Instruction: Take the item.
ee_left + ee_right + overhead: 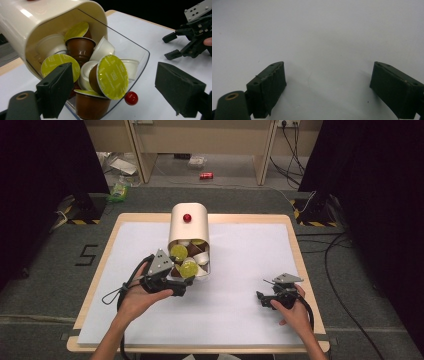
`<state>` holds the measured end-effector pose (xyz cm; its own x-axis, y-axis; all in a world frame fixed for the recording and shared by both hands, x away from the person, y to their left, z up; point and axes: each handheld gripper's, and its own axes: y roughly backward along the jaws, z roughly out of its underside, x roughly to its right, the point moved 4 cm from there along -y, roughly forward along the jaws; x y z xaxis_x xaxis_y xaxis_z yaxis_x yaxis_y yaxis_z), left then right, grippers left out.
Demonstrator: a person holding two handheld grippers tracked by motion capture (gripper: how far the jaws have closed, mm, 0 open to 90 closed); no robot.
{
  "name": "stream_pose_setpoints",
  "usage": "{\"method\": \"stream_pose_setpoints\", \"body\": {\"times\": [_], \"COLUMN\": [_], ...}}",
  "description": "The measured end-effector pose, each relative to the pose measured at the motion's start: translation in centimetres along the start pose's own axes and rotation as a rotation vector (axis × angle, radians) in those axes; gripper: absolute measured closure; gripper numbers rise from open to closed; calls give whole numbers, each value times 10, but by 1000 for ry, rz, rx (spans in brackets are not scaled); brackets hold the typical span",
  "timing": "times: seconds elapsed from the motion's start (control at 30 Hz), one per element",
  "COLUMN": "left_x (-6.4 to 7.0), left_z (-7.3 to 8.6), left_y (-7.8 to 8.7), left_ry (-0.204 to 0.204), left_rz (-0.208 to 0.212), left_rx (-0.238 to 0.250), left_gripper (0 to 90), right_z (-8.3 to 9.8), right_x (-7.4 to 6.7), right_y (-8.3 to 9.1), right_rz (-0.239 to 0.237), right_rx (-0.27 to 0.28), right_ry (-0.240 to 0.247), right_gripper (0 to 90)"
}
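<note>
White sheet on a wooden table (295, 245), with a cream capsule container (189, 232) lying on its side near the far edge, mouth toward the person

Left gripper (181, 285) hovers at the container's mouth, jaws spread wide and holding nothing, framing a green-lidded capsule (112, 76) among brown and white ones; a red ball (131, 98) lies just beside the clear lid (135, 53). Right gripper (262, 300), wide and unladen, rests near the right edge

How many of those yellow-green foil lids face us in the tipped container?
4 in the left gripper view: one front centre, one left behind the jaw, one at the back, one lowest. Others may be hidden.
</note>
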<state>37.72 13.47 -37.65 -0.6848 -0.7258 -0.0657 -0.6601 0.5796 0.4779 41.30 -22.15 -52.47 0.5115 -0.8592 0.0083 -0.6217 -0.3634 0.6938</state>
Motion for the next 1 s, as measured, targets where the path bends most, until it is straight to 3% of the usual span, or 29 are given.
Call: {"method": "stream_pose_setpoints", "body": {"times": [0.43, 1.0], "left_x": [-14, -16], "left_z": [-5, 3], "left_y": [-9, -30], "left_ry": [20, 37], "left_rz": [-15, 50], "left_rx": [-23, -128], "left_gripper": [177, 362], "right_z": [0, 0], "right_x": [0, 0], "right_y": [0, 0], "right_rz": [0, -1], "right_rx": [0, 0], "right_ry": [0, 0], "right_gripper": [132, 132]}}
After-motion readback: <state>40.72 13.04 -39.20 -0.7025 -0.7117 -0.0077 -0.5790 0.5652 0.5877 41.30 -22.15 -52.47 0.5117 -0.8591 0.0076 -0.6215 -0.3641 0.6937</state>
